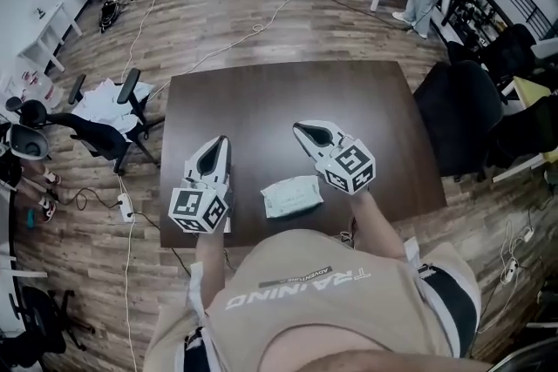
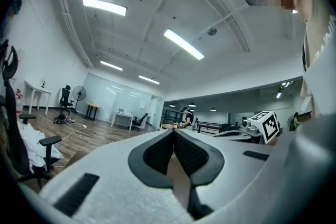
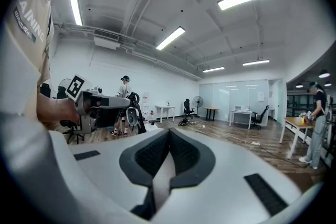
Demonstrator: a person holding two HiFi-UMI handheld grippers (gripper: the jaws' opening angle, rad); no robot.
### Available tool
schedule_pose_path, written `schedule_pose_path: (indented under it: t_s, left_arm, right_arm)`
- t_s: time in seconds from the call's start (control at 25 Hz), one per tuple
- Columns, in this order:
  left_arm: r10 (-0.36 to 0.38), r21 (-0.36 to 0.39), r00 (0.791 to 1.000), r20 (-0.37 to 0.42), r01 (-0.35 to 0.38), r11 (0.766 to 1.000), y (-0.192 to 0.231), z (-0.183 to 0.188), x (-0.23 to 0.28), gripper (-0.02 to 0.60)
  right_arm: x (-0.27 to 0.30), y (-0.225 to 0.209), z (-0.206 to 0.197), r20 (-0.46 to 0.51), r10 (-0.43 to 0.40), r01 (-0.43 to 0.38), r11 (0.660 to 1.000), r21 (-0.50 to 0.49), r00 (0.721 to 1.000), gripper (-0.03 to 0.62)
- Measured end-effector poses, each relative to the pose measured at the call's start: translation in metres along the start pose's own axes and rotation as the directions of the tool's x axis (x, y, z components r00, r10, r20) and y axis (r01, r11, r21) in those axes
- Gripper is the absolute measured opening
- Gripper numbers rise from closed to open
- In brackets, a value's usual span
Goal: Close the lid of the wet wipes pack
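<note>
Above the desk (image 1: 279, 96), the left hand-held gripper (image 1: 222, 140) has its jaws pressed together with nothing between them. The right hand-held gripper (image 1: 300, 129) is likewise closed and empty. Both tilt up, off the surface. The wet wipes pack (image 1: 292, 195) lies flat between them near the person's edge, touched by neither. The lid is too small to read. Likely risk: an unbraced press slides the light pack toward the near edge, and an off-centre push may leave the lid unlatched.
</note>
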State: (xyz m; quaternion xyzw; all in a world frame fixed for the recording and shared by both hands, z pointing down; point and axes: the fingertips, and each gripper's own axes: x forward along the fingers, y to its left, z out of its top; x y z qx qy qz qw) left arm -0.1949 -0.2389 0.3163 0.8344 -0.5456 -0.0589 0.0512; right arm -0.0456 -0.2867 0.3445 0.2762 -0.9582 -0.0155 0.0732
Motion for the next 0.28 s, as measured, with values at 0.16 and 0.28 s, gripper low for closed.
schedule_pose_path:
  t_s: [0.16,0.28]
  left_arm:
    - [-0.023,-0.008,1.0,-0.018,0.023,1.0,0.001,-0.007,0.003,0.005]
    - [-0.033,-0.004,0.999,-0.025,0.033,0.999,0.01,-0.007,0.003,0.005]
  right_arm:
    - [-0.002,0.0,-0.003,-0.004,-0.027,0.027,1.0,0.0,1.0,0.014]
    - [0.002,0.005,-0.002,0.001,-0.039,0.039,0.999,-0.006,0.999,0.014]
